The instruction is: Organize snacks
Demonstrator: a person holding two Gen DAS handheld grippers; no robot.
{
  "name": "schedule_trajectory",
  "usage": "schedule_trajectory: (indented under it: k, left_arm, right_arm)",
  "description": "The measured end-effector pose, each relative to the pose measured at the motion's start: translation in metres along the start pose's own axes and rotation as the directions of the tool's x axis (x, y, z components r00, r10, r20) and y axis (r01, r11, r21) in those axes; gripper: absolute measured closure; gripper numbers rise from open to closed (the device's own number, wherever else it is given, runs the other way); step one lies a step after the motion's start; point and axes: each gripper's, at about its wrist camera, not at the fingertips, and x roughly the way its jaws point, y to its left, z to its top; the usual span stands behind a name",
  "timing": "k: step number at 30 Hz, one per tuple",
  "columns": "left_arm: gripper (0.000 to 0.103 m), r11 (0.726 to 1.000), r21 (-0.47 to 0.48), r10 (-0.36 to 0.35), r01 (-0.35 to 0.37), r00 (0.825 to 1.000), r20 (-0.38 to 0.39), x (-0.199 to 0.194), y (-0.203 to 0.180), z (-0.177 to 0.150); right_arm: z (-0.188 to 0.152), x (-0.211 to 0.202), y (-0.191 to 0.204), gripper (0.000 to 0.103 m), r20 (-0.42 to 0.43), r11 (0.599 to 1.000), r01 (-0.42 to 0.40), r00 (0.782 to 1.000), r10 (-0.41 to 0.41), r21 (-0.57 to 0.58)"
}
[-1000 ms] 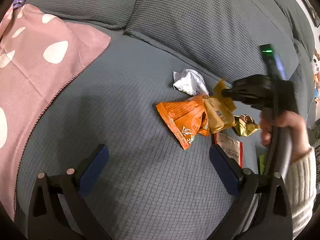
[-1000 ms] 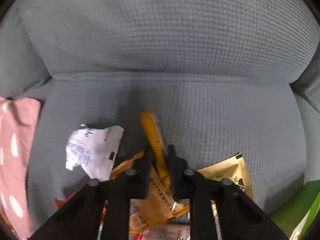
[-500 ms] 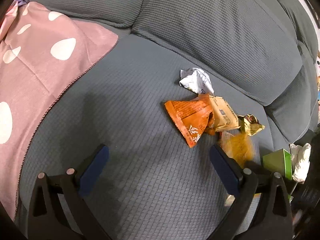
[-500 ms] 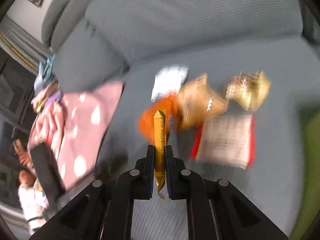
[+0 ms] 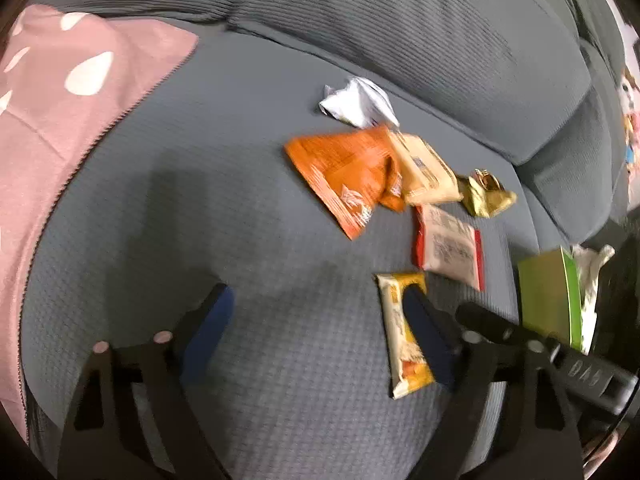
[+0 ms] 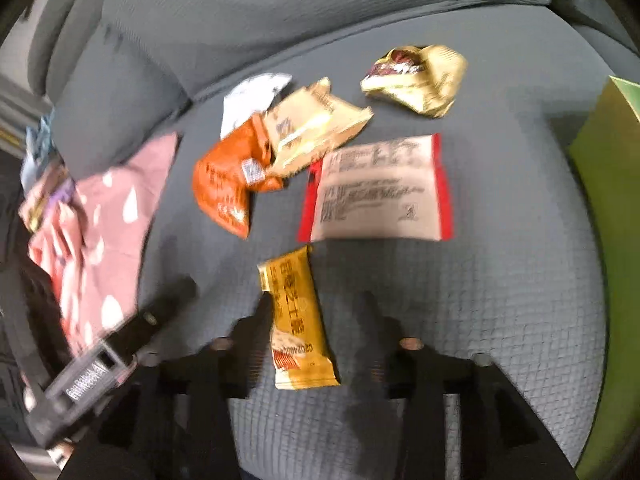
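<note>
A yellow snack bar (image 6: 296, 320) lies on the grey sofa seat (image 6: 500, 300) between the fingers of my right gripper (image 6: 315, 300). Its jaws are opening and the pads no longer press the bar. In the left wrist view the same bar (image 5: 400, 328) lies beside the right blue pad of my left gripper (image 5: 316, 328). The left jaws are closing with nothing between them. Further back lies a pile: an orange packet (image 5: 348, 176), a tan packet (image 5: 424, 172), a gold wrapper (image 5: 484, 196), a red-and-white packet (image 5: 448, 248) and a white wrapper (image 5: 360, 102).
A green box (image 5: 548, 296) stands at the seat's right edge, with crumpled white paper behind it. A pink cloth with white spots (image 5: 60, 120) covers the left of the seat. The sofa's back cushions (image 5: 400, 20) rise behind the pile.
The right gripper carried the yellow bar from the pile to the near part of the seat and parted its jaws; the bar now lies flat. The left gripper's pads stand closer together.
</note>
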Motion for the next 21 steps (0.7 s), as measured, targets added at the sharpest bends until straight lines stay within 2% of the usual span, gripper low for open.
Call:
schedule_trajectory:
  k: [2, 4, 6, 10, 15, 18, 21]
  left_arm:
    - [0.035, 0.999, 0.037, -0.016, 0.017, 1.0, -0.022, 0.004, -0.008, -0.004]
    - [0.048, 0.997, 0.061, -0.036, 0.039, 0.998, -0.051, 0.009, -0.016, -0.009]
    - [0.055, 0.994, 0.084, -0.059, 0.067, 0.994, -0.088, 0.015, -0.022, -0.013]
    - [0.064, 0.988, 0.11, -0.091, 0.106, 0.987, -0.132, 0.023, -0.031, -0.019]
    - [0.072, 0.987, 0.138, -0.068, 0.087, 0.989, -0.131, 0.029, -0.038, -0.023]
    - [0.081, 0.983, 0.134, -0.103, 0.122, 0.985, -0.142, 0.033, -0.04, -0.024]
    - [0.084, 0.979, 0.159, -0.108, 0.128, 0.985, -0.131, 0.035, -0.047, -0.026]
  right_arm:
    - [0.001, -0.002, -0.003, 0.051, 0.005, 1.0, -0.02, 1.0, 0.02, -0.007]
    - [0.001, 0.0, -0.001, 0.051, -0.004, 0.999, -0.05, 0.999, 0.05, -0.021]
    - [0.001, 0.009, 0.007, 0.051, -0.023, 0.997, -0.073, 0.997, 0.072, -0.03]
    - [-0.003, 0.025, 0.019, 0.051, -0.047, 0.996, -0.062, 0.997, 0.059, -0.059]
    - [-0.003, 0.037, 0.013, 0.051, -0.081, 0.998, -0.068, 0.994, 0.066, -0.013]
    - [-0.004, 0.038, 0.015, 0.051, -0.074, 0.997, -0.073, 0.995, 0.071, -0.025]
    - [-0.005, 0.039, 0.015, 0.052, -0.074, 0.996, -0.081, 0.994, 0.08, -0.022]
